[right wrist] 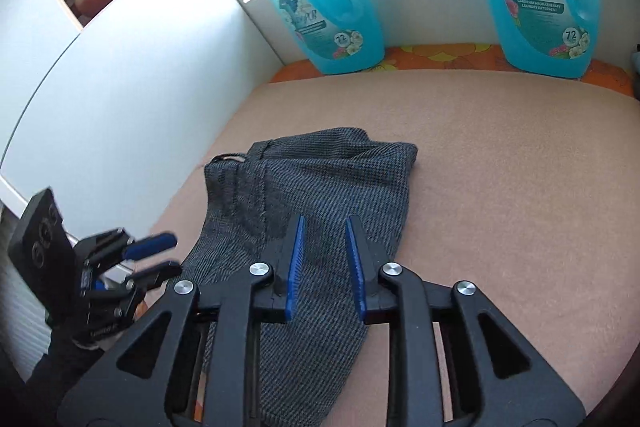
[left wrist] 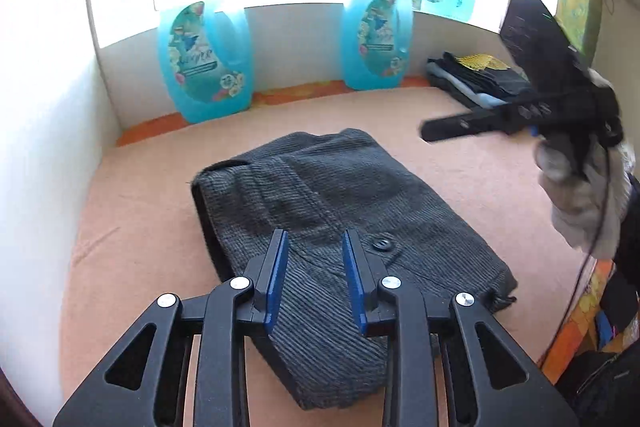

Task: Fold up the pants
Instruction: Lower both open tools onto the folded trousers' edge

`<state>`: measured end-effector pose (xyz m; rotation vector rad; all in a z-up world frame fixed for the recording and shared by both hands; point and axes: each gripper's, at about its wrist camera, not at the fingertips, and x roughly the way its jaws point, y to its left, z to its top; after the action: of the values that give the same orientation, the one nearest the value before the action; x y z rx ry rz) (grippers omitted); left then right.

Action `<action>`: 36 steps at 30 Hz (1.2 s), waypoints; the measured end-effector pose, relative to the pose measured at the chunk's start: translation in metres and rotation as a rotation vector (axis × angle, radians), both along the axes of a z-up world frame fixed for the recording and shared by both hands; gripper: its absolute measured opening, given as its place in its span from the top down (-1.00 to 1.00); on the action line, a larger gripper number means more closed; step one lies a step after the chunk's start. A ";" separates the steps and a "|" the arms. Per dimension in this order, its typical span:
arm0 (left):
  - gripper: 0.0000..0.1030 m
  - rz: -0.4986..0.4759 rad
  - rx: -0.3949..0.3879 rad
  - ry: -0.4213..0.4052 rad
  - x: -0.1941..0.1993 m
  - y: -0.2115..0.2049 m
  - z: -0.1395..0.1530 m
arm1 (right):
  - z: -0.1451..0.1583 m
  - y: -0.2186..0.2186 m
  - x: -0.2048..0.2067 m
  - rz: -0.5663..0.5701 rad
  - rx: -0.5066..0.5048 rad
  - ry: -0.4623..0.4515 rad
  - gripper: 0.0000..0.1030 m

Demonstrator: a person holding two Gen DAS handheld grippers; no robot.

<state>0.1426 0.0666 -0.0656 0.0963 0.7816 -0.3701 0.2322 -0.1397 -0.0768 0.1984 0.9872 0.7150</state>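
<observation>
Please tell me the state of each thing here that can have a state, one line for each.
Pants: folded, lying flat on the bed.
Left gripper: open, holding nothing.
Right gripper: open, holding nothing.
Two detergent bottles: upright, full of blue liquid.
Clothes pile: folded, stacked.

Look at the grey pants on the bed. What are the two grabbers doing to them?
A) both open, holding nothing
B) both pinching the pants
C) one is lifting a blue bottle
A: the left gripper and the right gripper both have their blue fingers spread apart above the folded pants, with nothing between them.
</observation>
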 end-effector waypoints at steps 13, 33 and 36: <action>0.49 0.117 0.034 0.082 0.082 0.015 -0.048 | -0.034 0.047 -0.081 0.207 -0.109 0.022 0.56; -0.46 0.200 -0.123 0.157 0.066 0.062 -0.041 | -0.005 -0.009 -0.020 0.002 -0.038 -0.098 -0.68; -0.46 0.216 -0.172 0.195 0.074 0.068 -0.052 | -0.014 -0.016 0.014 -0.009 -0.042 -0.064 -0.68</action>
<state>0.2165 0.1345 -0.1172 -0.1865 0.9397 -0.2423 0.2458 -0.1553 -0.0912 0.1428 0.9389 0.6877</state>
